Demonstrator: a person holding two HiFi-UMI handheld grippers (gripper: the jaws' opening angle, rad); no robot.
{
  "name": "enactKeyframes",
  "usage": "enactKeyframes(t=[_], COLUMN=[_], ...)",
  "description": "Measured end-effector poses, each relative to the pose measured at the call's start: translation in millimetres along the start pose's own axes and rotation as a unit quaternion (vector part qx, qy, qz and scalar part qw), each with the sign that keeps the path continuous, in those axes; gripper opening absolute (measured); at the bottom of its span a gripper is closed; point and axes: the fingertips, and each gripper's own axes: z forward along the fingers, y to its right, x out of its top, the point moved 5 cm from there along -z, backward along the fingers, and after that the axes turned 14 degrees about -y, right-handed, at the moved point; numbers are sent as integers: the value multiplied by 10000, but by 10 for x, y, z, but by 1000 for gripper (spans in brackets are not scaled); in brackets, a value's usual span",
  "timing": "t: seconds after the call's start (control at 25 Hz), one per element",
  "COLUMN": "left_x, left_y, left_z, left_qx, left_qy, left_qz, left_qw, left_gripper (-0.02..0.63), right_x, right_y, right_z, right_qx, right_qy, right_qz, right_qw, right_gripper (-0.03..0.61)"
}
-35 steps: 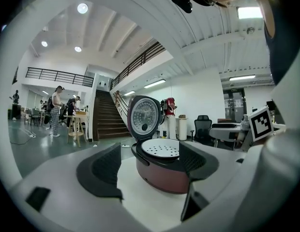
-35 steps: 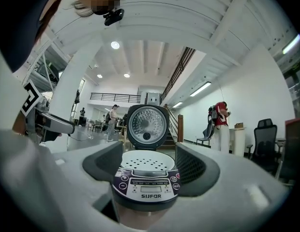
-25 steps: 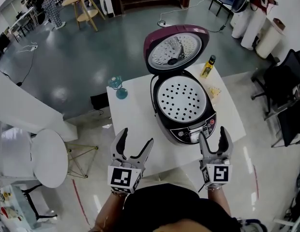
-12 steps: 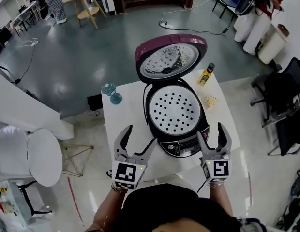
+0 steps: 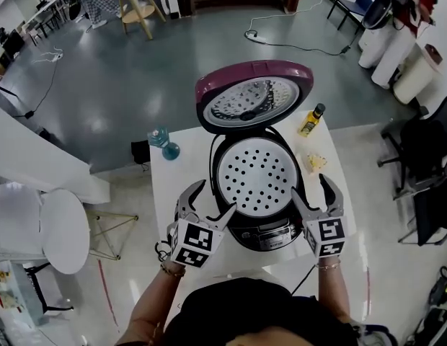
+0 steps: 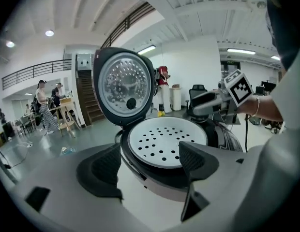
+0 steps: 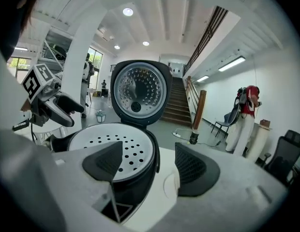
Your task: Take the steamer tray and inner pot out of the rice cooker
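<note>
A black rice cooker [image 5: 263,231] stands on the white table [image 5: 180,179] with its maroon lid [image 5: 254,96] swung up at the back. A white steamer tray [image 5: 255,177] full of round holes fills its mouth; the inner pot beneath is hidden. My left gripper [image 5: 207,202] hangs open at the cooker's front left rim, and its own view shows the steamer tray [image 6: 165,139] just beyond the jaws. On the other side my right gripper [image 5: 314,192] is open too, its jaws straddling the cooker's right rim [image 7: 151,153] beside the steamer tray [image 7: 111,145].
A yellow bottle [image 5: 311,120] and a small yellowish packet [image 5: 313,163] sit on the table's far right. A blue-green glass item [image 5: 164,143] stands at the far left corner. A round white table [image 5: 62,231] is on the floor to the left, dark chairs [image 5: 425,157] to the right.
Both grippers have moved forward from the table's near edge to either side of the cooker's rim. Both stay open.
</note>
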Motion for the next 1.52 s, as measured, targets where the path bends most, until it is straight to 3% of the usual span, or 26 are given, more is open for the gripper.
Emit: enactKeyframes(t=[0.36, 0.56, 1.0, 1.2, 1.32, 1.52], left_x=[157, 211, 192, 196, 213, 240], left_y=[-84, -144, -284, -348, -367, -388], left_z=[493, 684, 955, 1014, 1010, 992], left_qx=[-33, 102, 277, 185, 120, -53], left_qy=[-919, -1635, -2393, -2353, -2353, -2273], left_qz=[357, 794, 1034, 723, 702, 570], left_qw=[9951, 9833, 9650, 9691, 9693, 9721], left_gripper=[374, 374, 374, 374, 374, 373], right_x=[168, 164, 169, 192, 269, 390], right_y=[138, 65, -7, 27, 41, 35], right_z=[540, 875, 1263, 1266, 1229, 1172], right_qx=[373, 412, 432, 490, 573, 773], right_qy=[-1033, -2164, -3011, -3026, -2929, -2568], right_qz=[-684, -1679, -2379, -2516, -2493, -2234], right_qw=[9916, 9609, 9224, 9180, 9213, 9371], right_gripper=[333, 333, 333, 323, 294, 145])
